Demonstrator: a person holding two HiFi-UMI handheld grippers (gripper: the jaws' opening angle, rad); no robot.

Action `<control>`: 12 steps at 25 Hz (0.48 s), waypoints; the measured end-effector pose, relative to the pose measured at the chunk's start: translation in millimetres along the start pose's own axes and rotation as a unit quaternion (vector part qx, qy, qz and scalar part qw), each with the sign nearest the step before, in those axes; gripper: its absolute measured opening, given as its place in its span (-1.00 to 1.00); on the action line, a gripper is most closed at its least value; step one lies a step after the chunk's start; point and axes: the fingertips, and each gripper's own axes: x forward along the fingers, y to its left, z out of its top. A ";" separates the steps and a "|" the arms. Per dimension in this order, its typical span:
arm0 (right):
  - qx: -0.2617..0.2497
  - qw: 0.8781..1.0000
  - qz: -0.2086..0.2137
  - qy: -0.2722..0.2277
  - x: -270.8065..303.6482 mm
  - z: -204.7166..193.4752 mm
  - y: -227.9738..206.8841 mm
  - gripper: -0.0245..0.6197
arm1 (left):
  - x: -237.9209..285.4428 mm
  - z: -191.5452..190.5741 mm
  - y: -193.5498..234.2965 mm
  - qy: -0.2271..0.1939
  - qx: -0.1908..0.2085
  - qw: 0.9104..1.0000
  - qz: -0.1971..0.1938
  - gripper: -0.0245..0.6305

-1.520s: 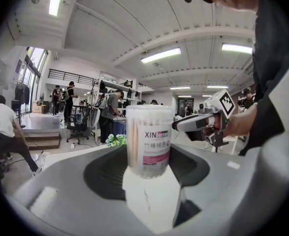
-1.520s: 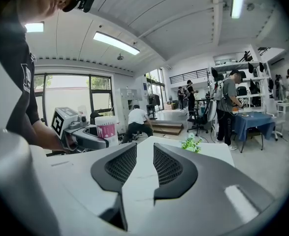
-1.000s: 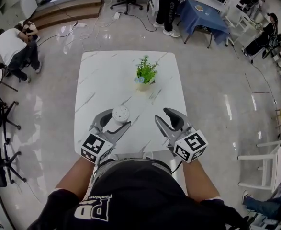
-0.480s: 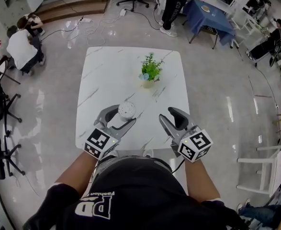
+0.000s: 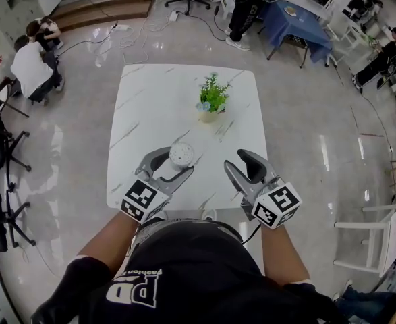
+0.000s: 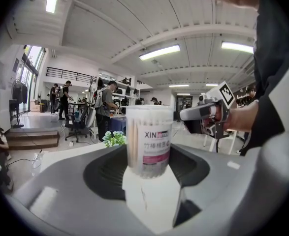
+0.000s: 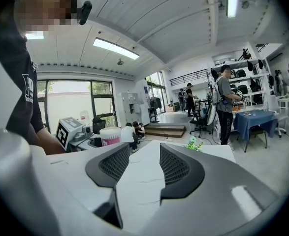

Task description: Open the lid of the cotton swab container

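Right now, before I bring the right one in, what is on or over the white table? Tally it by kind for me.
Hand-held grippers: 2, the left hand-held gripper and the right hand-held gripper
Cotton swab container: 1, between the left one's jaws
Potted plant: 1
Total: 4

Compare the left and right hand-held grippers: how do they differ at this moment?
The left hand-held gripper is closed on the cotton swab container; the right hand-held gripper holds nothing. The left one's jaws press the container; the right one's stand apart, having just been opening. Both hover over the white table, pointing away from the person.
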 end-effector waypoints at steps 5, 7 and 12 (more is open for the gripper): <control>-0.024 1.000 0.012 -0.015 1.7 20.6 9.4 -0.28 | 3.4 0.1 -1.4 -0.001 -0.002 1.000 -0.003 0.02; -0.027 0.999 0.012 -0.015 3.3 22.1 9.1 -0.26 | 3.6 0.4 -1.3 -0.001 -0.002 1.000 -0.004 0.02; -0.034 0.999 0.026 -0.009 9.0 25.2 13.2 -0.26 | 6.5 1.2 0.4 -0.003 -0.004 1.000 -0.002 0.02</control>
